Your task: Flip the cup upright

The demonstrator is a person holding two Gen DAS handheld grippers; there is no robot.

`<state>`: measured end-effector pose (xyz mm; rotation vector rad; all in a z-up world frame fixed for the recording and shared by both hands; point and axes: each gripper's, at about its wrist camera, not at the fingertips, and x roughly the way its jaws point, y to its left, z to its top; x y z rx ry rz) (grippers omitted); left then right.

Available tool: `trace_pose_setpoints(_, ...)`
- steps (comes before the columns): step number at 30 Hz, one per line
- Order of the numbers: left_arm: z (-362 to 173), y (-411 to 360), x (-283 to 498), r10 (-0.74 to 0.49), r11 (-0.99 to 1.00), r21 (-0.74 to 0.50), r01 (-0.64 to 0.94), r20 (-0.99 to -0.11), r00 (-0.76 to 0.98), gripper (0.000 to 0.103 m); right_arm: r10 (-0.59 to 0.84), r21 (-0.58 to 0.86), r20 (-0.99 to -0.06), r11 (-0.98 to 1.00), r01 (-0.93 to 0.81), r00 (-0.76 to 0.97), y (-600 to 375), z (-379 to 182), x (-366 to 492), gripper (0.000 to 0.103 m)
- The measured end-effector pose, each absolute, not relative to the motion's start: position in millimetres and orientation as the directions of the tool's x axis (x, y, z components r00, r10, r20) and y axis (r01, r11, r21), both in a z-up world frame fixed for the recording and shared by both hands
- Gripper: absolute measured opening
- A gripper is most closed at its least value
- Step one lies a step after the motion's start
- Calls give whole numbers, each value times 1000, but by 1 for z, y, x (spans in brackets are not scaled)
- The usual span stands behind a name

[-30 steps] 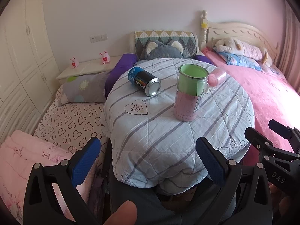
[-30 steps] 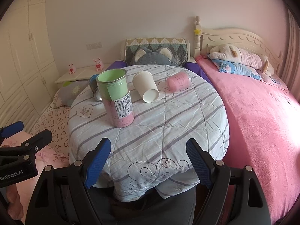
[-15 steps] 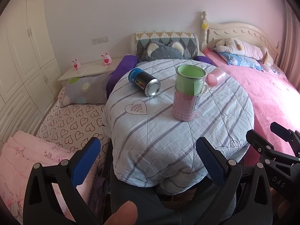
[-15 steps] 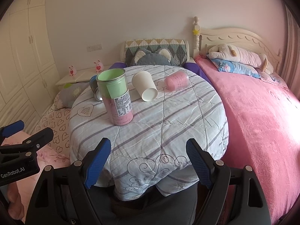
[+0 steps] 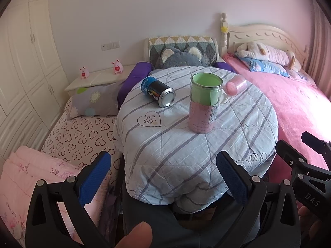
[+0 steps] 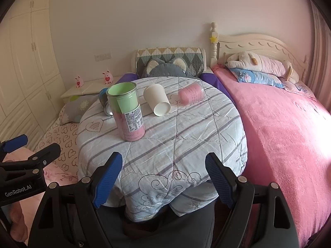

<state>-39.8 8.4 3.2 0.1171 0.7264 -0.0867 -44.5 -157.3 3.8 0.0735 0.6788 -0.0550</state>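
A white paper cup (image 6: 157, 100) lies on its side on the round striped table (image 6: 186, 136), mouth toward me. A pink cup (image 6: 190, 95) lies on its side to its right; it also shows in the left wrist view (image 5: 236, 85). A tall green-and-pink canister (image 6: 127, 111) stands upright and hides most of the white cup (image 5: 223, 98) in the left wrist view. My left gripper (image 5: 163, 177) and right gripper (image 6: 164, 183) are open and empty, held below the table's near edge.
A blue and black can (image 5: 158, 92) lies on its side at the table's left. A pink bed (image 6: 289, 128) runs along the right. A heart-print mattress (image 5: 82, 130) and white wardrobe (image 5: 24, 62) are on the left.
Both grippers have drawn back and lowered slightly, so the table looks a little farther. Nothing on the table has moved.
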Motion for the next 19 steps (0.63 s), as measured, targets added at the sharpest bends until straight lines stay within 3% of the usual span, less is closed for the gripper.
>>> trace_pose_setpoints(19, 2, 12, -41, -55, 991, 51, 121, -674, 736, 103, -19, 55, -642, 996, 70, 767, -156, 1, -43, 83)
